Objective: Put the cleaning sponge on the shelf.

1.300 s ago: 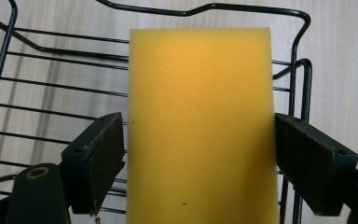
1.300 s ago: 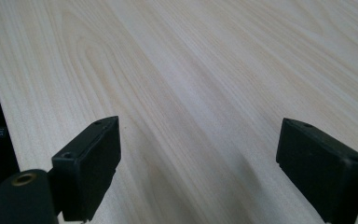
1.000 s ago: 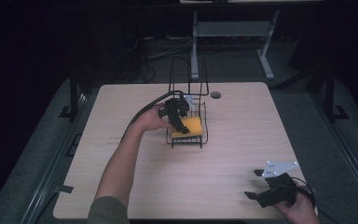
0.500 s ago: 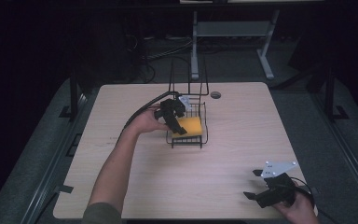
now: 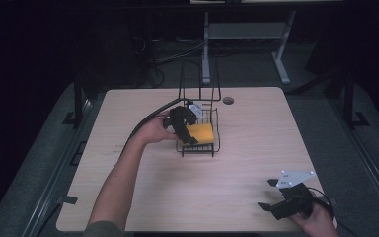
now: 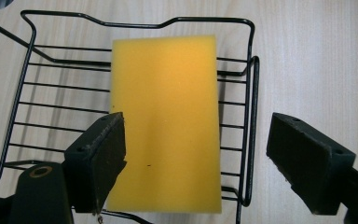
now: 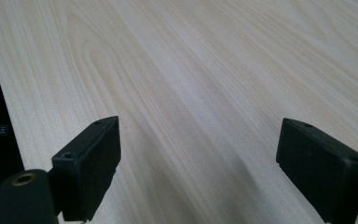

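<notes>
A yellow sponge point(image 6: 165, 121) lies flat in a black wire basket point(image 6: 28, 84) near the middle of the table; the high view shows the sponge point(image 5: 201, 133) in the basket point(image 5: 216, 143) too. My left gripper point(image 6: 200, 161) hovers over it, open, jaws wide apart: one jaw over the sponge's edge, the other beyond the basket's rim. In the high view the left gripper point(image 5: 183, 129) is at the basket's left side. My right gripper point(image 5: 271, 197) rests near the table's front right corner, open, with bare wood point(image 7: 191, 93) between its jaws.
The basket has a tall wire handle point(image 5: 200, 81) rising at its back. A dark round grommet point(image 5: 228, 100) sits near the table's far edge. A metal stand point(image 5: 242, 34) is behind the table. The front edge of the table point(image 7: 0, 93) is beside the right gripper.
The left gripper has shifted slightly left and back from the sponge, which stays in the basket. The right gripper has not moved.
</notes>
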Demonstrator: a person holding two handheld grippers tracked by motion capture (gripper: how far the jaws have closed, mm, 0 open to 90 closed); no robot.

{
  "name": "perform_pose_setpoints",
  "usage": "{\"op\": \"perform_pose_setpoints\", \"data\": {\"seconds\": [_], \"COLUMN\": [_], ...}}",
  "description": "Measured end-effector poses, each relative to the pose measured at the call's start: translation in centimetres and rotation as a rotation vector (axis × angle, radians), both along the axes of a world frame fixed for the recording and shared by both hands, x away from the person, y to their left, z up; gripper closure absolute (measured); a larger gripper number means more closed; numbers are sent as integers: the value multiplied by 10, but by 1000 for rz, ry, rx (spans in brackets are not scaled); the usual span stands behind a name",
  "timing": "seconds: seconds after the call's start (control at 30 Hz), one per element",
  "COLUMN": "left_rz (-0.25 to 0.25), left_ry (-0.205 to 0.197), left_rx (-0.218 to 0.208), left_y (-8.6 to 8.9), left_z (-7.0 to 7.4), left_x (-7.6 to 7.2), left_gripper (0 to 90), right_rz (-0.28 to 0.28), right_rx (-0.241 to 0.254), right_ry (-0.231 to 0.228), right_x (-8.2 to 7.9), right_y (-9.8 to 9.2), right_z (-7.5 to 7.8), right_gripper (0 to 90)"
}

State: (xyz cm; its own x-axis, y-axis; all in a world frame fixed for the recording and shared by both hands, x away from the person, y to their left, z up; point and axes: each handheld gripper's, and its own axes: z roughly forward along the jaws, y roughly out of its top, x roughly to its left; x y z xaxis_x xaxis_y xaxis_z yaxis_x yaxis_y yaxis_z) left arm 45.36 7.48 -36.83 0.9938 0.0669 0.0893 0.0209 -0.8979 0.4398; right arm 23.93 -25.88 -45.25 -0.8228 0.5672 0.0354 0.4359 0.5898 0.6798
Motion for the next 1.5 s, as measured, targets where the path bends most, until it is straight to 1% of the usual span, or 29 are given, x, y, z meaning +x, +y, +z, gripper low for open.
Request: {"op": "perform_pose_setpoints", "data": {"seconds": [0.1, 0.2, 0.3, 0.33, 0.37, 0.43, 0.47, 0.5, 0.57, 0.63, 0.67, 0.7, 0.73, 0.8, 0.87, 0.9, 0.97, 1.0, 1.07, 1.1, 1.3, 1.33, 1.37, 1.4, 1.47, 1.5], "left_rz": [-8, -18, -20, -21, -11, -8, -13, -21, -21, -18, -11, -11, -17, -18, -16, -13, -20, -19, -23, -26, -27, -28, -28, -33, -30, -30], "left_ry": [-9, 1, -5, -19, -20, -16, -9, -24, -25, -25, -13, -13, -21, -20, -13, -13, -23, -22, -20, -29, -34, -29, -29, -38, -40, -40], "left_rx": [4, 9, 9, -6, -18, -16, -2, -1, -23, -26, -10, -10, -25, -29, -23, -10, -40, -47, -43, -37, -48, -41, -41, -35, -58, -58], "left_y": [-1, -2, -3, -1, 1, 1, 1, 2, 5, 6, 8, 8, 12, 14, 15, 16, 19, 20, 20, 21, 26, 27, 27, 27, 30, 30], "left_z": [2, 1, 2, 2, 2, 1, 1, 1, 2, 1, 0, 0, -1, -2, -3, -3, -2, -2, -2, -2, -1, -1, -1, 0, 0, 0], "left_x": [-3, -5, -8, -11, -13, -14, -16, -19, -25, -26, -29, -29, -34, -36, -37, -39, -46, -48, -50, -54, -61, -65, -65, -69, -73, -73], "left_gripper": [191, 191, 191, 196, 199, 196, 196, 194, 196, 195, 194, 192, 194, 194, 193, 193, 195, 195, 194, 193, 194, 194, 193, 192, 193, 194], "right_rz": [-2, -9, -10, -11, -11, -11, -11, -13, -13, -13, -11, -13, -13, -13, -13, -14, -14, -16, -17, -16, -20, -20, -20, -23, -23, -23], "right_rx": [0, 1, -1, 3, 4, 2, 2, 3, -1, -1, -5, -4, -7, -9, -9, -8, -11, -8, -7, -11, -8, -9, -9, -10, -10, -10], "right_ry": [2, -5, -6, -7, -6, -9, -9, -9, -11, -11, -12, -11, -14, -15, -15, -14, -16, -15, -16, -17, -15, -14, -14, -14, -15, -15], "right_x": [0, -1, -1, -2, -2, -2, -2, -2, -2, -2, -2, -2, -2, -1, -1, -1, -1, -1, -1, -1, -2, -1, -1, -1, -1, -1], "right_y": [-1, -2, -3, -4, -4, -4, -4, -4, -4, -4, -3, -3, -3, -3, -3, -3, -4, -4, -5, -5, -5, -5, -5, -6, -6, -6], "right_z": [0, 0, 1, 1, 1, 1, 1, 1, 1, 1, 1, 1, 1, 1, 1, 1, 1, 1, 1, 1, 1, 1, 1, 1, 1, 1], "right_gripper": [132, 132, 132, 132, 132, 132, 132, 132, 132, 132, 132, 132, 132, 132, 132, 132, 132, 132, 132, 132, 132, 132, 132, 132, 132, 132]}}
